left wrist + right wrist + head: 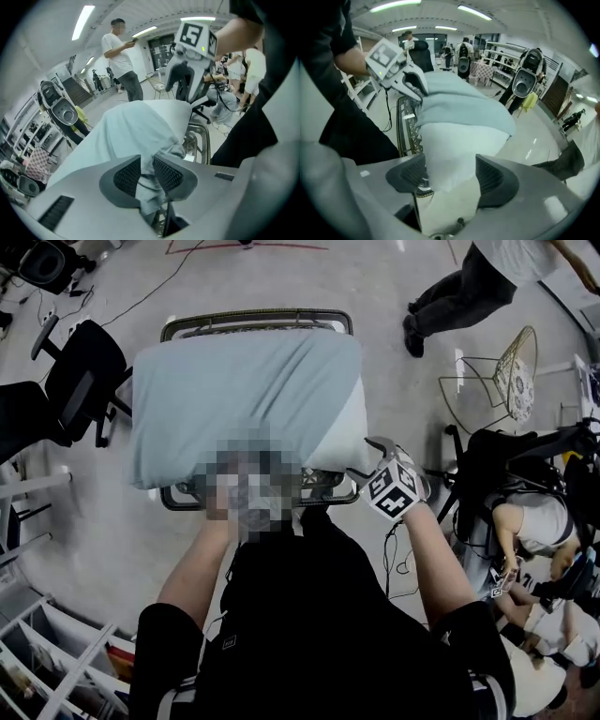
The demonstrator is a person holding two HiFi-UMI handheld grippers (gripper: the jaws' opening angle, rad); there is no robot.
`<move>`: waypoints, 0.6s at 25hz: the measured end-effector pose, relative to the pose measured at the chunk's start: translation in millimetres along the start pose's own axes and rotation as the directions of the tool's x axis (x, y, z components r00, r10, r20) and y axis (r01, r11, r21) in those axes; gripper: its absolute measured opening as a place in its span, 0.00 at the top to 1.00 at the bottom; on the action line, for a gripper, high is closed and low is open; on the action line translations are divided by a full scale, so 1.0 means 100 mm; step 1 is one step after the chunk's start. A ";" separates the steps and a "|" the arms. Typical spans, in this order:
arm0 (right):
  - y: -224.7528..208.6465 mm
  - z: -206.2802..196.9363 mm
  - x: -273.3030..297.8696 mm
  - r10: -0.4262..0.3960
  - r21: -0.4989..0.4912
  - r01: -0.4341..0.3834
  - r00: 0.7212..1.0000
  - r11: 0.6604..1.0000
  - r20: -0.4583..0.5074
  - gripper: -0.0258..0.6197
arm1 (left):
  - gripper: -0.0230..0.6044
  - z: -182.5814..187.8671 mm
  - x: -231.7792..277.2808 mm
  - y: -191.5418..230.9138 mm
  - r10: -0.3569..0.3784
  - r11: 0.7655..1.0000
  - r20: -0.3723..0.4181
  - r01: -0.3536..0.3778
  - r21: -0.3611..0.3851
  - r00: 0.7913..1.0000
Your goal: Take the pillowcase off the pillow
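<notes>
While the pillow (337, 442) lies on a wire rack (258, 320), the head view shows most of it inside the pale blue pillowcase (234, 399), with a white end bare on the person's right. The right gripper (367, 460) is at that bare corner. The other arm reaches to the near edge, where a blur patch covers its tool.

In the left gripper view, the left gripper (147, 171) has its jaws a little apart. A bunch of blue cloth fills the gap and trails down past the pads. It brushes both pads, yet looks slack rather than pinched.

In the right gripper view, the jaws stand wide with the white pillow corner between them, not squeezed.

I'd say the stripping is partly done and a hold is being set: one tool for the pillow, one for the case. Next, both need to close firmly. Then the left should draw the cloth away from the bare end while the right keeps the pillow from following.
</notes>
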State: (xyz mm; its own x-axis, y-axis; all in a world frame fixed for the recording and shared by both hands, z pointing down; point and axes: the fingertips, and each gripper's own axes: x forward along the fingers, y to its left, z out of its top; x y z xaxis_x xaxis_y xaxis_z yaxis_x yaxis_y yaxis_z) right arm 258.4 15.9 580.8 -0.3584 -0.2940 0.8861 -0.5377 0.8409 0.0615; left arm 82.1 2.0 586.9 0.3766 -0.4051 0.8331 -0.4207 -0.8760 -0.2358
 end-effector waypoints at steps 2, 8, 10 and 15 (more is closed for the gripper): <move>0.06 -0.09 0.26 -0.008 0.003 0.008 0.998 1.000 -0.063 0.36 | 0.74 0.10 -0.02 -0.07 -0.025 0.998 0.047 0.028 -0.060 0.999; 0.06 -0.32 0.79 -0.102 0.076 0.112 0.987 0.991 -0.126 0.30 | 0.61 0.17 0.37 -0.28 -0.071 0.995 0.031 0.073 -0.072 0.997; 0.08 -0.33 0.88 -0.123 0.073 0.133 0.984 0.988 -0.125 0.34 | 0.61 0.13 0.50 -0.30 -0.059 0.997 0.000 0.059 -0.052 0.998; 0.04 -0.29 0.79 -0.137 0.038 0.141 0.986 0.989 -0.099 0.59 | 0.89 -0.02 0.50 -0.16 0.022 0.997 -0.052 -0.018 0.071 0.998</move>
State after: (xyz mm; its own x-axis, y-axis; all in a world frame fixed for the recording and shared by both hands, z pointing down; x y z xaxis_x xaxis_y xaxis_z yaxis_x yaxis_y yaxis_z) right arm 250.1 9.0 664.6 -0.2043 -0.3601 0.9103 -0.6114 0.7732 0.1686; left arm 106.3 -3.8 633.5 0.3238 -0.4097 0.8528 -0.3680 -0.8849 -0.2854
